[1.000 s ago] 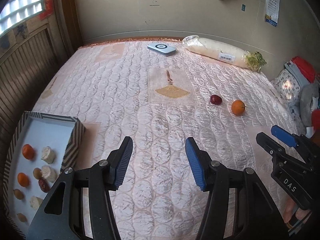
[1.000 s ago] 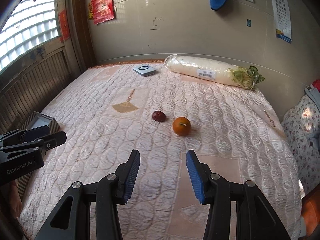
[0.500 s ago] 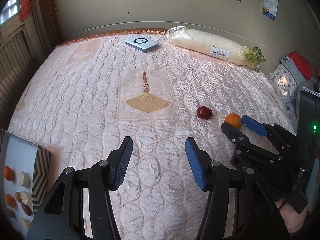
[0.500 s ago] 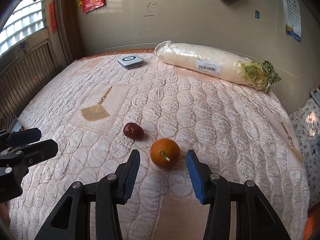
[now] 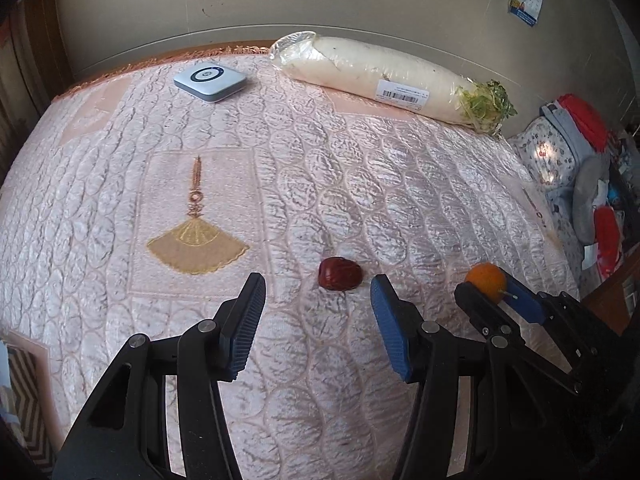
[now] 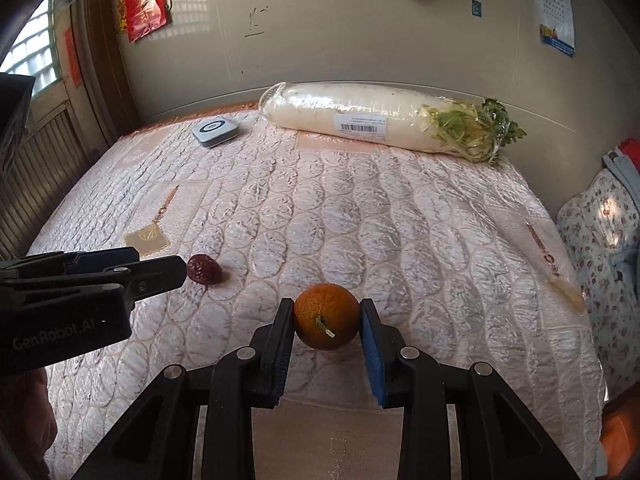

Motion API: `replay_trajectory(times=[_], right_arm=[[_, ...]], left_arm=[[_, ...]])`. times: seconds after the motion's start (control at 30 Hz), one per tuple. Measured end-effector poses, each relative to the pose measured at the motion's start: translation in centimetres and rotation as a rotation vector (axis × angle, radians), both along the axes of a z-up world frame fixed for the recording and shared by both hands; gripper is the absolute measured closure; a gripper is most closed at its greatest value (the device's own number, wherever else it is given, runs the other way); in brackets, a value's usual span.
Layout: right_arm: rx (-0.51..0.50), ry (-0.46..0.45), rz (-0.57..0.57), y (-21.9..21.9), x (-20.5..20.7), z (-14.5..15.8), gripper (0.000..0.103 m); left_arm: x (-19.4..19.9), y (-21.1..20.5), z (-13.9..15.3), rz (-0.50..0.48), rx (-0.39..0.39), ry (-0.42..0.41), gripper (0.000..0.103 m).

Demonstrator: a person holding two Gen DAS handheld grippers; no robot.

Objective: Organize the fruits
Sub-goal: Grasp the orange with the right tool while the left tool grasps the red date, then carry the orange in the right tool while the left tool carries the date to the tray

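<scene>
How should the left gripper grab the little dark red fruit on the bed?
Take the red fruit across its rounded middle, coming down from above and a bit behind, as the left gripper already points. It lies flat and low on the soft quilt, nothing touching it, so one finger can slide down each side. The fingers stand open, wider than the fruit.

Middle quilt (image 5: 320, 168): bare, open passage.
Far edge: radish (image 5: 384, 76) and white device (image 5: 210, 80) block.
Near left: patterned box (image 5: 24, 380).
</scene>
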State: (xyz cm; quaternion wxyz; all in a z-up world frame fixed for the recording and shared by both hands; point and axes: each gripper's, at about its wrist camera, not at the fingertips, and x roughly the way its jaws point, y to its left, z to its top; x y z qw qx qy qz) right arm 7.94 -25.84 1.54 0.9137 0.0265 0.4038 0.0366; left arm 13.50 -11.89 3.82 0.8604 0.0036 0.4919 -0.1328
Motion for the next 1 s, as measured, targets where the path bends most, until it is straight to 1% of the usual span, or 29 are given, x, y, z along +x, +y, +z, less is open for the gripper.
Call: replay_trajectory(times=[0.1, 0.2, 0.23, 0.3, 0.33, 0.37, 0.43, 0.5, 0.63, 0.8, 1.0], right_arm=[[0.008, 0.000, -0.001, -0.2, 0.0, 0.0, 0.072], [0.010, 0.005, 0.004, -0.1, -0.1, -0.1, 0.072], [0.010, 0.006, 0.002, -0.1, 0.0, -0.1, 0.072], [0.010, 0.008, -0.002, -0.2, 0.1, -0.3, 0.072], [0.012, 0.009, -0.004, -0.2, 0.0, -0.3, 0.072], [0.015, 0.010, -0.004, -0.3, 0.0, -0.3, 0.072], [0.021, 0.011, -0.002, -0.2, -0.1, -0.3, 0.072], [0.020, 0.011, -0.002, -0.1, -0.4, -0.3, 0.072], [0.029, 0.009, -0.001, 0.3, -1.2, -0.1, 0.072], [0.038, -0.004, 0.018, 2.0, -3.0, 0.3, 0.072], [0.036, -0.023, 0.064, 4.8, -5.6, 0.8, 0.072]], left_arm=[[0.7, -0.8, -0.5, -0.010, 0.012, 0.013, 0.048], [1.2, -1.5, -0.9, -0.041, 0.003, 0.021, 0.048], [1.3, -1.7, -1.1, -0.044, 0.013, 0.022, 0.048], [1.5, -1.7, -1.6, -0.042, 0.014, 0.025, 0.051], [1.6, -1.7, -1.8, -0.043, 0.009, 0.033, 0.065], [1.9, -1.6, -2.2, -0.042, 0.010, 0.047, 0.076], [2.0, -1.2, -2.1, -0.031, 0.001, 0.035, 0.075], [1.8, -0.6, -2.1, -0.023, -0.007, 0.042, 0.076], [0.5, 0.6, -1.2, 0.003, -0.011, 0.031, 0.076], [-2.5, 2.1, 0.0, 0.033, 0.012, 0.005, 0.076], [-6.7, 5.1, 1.0, 0.086, 0.050, -0.043, 0.076]])
